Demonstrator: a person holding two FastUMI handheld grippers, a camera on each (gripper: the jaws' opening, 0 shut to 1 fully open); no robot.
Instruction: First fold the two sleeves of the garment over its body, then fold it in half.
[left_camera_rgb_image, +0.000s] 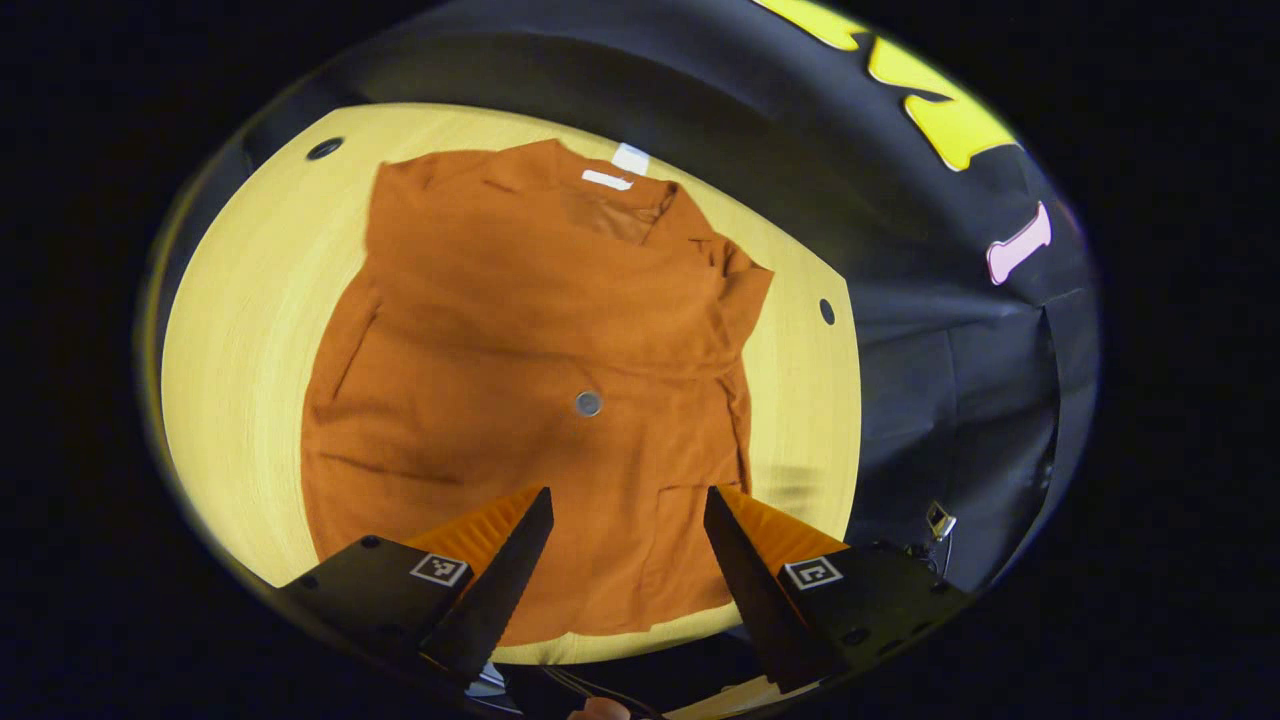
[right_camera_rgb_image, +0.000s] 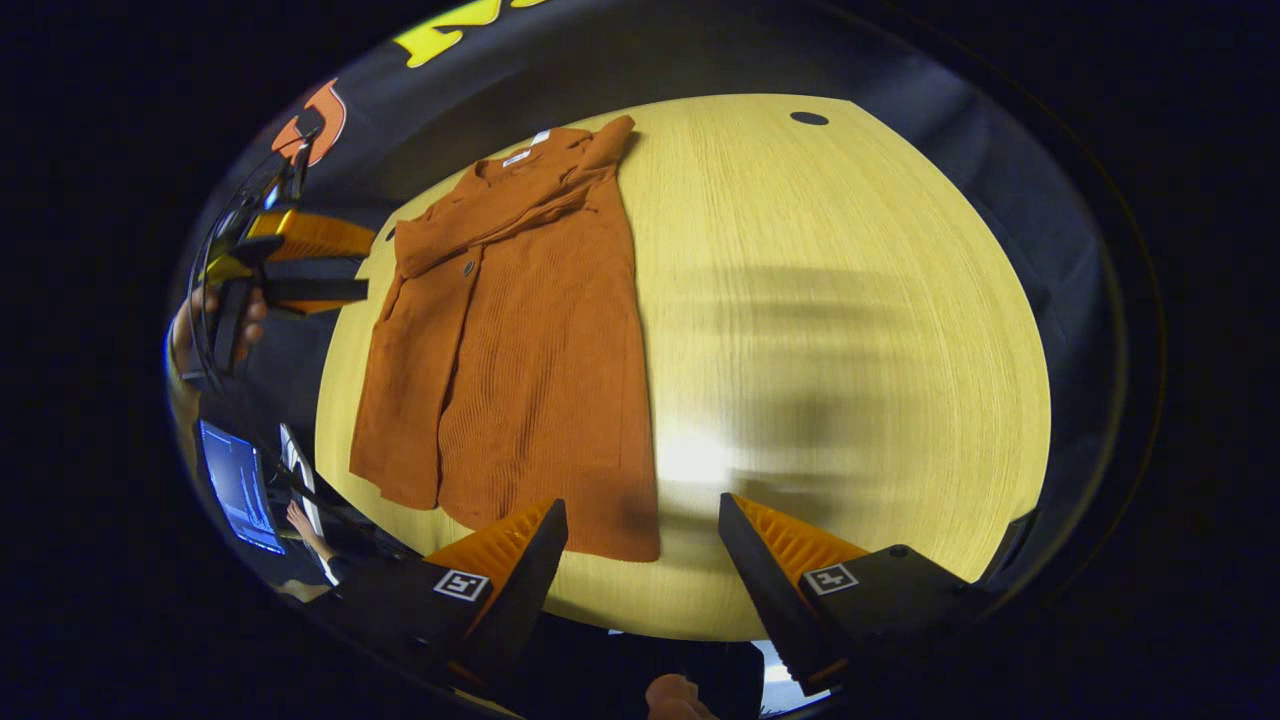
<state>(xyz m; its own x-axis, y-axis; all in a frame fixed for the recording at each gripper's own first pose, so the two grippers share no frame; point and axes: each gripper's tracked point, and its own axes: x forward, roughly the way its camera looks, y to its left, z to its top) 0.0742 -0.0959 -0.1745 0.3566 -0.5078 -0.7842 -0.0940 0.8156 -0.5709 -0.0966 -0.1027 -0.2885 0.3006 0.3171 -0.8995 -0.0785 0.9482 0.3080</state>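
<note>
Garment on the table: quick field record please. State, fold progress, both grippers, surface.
garment: rust-orange buttoned garment, lying flat, collar at the far end
sleeves: both appear folded across the body; sleeve band lies over the chest
half fold: not yet done, hem laid out full length
left gripper: open, above the hem, holding nothing
right gripper: open, near the hem's corner, holding nothing
surface: light wood table

A pale yellow wooden desk (right_camera_rgb_image: 850, 300) with dark round cable holes near its far corners carries one thing: a rust-orange ribbed button-front garment (right_camera_rgb_image: 520, 340), lying flat, collar toward the far edge, hem near the near edge, sleeves seemingly folded in.
</note>
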